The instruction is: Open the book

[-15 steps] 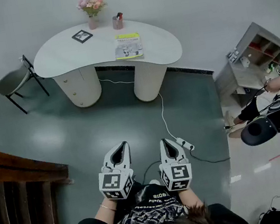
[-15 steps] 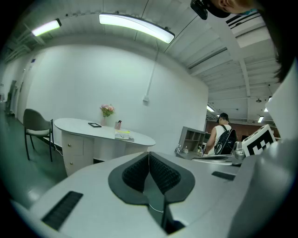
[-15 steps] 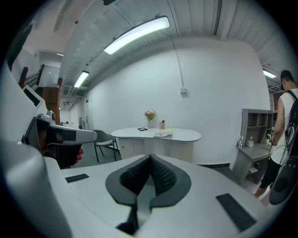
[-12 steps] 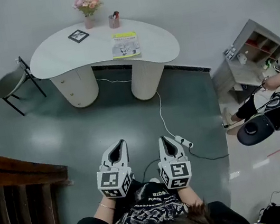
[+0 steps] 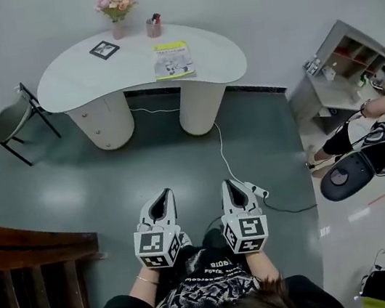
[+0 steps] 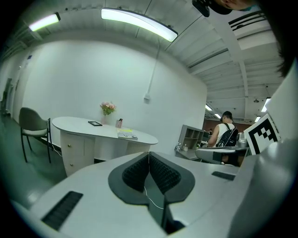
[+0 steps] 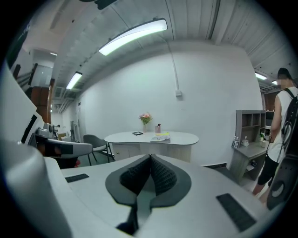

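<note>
The left gripper (image 5: 161, 194) and right gripper (image 5: 231, 183) are closed, empty, far from the book (image 5: 173, 60) on the surface (image 5: 84, 80); arriving closed, they may shove it, not lift its cover.

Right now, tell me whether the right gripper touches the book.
Apart. Head view shows the right gripper far short of the book lying on the desk.

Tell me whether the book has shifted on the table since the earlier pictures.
No. The book still lies near the front edge of the white table, just in front of the pen cup, as before; only the camera's framing has drifted.
</note>
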The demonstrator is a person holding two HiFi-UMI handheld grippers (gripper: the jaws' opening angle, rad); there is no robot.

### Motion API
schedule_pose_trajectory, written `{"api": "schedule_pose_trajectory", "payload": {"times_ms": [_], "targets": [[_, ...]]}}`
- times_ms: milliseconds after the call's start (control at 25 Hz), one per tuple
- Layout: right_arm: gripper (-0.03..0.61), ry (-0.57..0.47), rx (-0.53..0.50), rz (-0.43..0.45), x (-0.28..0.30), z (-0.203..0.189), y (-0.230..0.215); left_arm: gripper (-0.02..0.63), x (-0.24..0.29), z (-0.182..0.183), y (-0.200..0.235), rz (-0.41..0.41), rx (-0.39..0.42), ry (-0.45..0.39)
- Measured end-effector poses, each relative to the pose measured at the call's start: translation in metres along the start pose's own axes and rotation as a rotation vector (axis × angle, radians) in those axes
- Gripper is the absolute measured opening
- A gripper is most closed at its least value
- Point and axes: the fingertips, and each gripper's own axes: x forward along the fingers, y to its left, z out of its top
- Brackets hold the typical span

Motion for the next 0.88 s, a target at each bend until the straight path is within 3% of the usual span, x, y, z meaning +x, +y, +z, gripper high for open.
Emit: {"api": "schedule_pose_trajectory", "payload": {"times_ms": [520,880], "targets": [[0.028,0.004,-0.009,0.025,0.026,-0.001,0.005,0.025,0.002,-0.002,0.023,0.045,-0.001,0.001],[0.028,0.012,-0.015,0.075,0.090,0.008,-0.025,0.024,0.049,0.010,0.038,0.123,-0.001,0.002]]}}
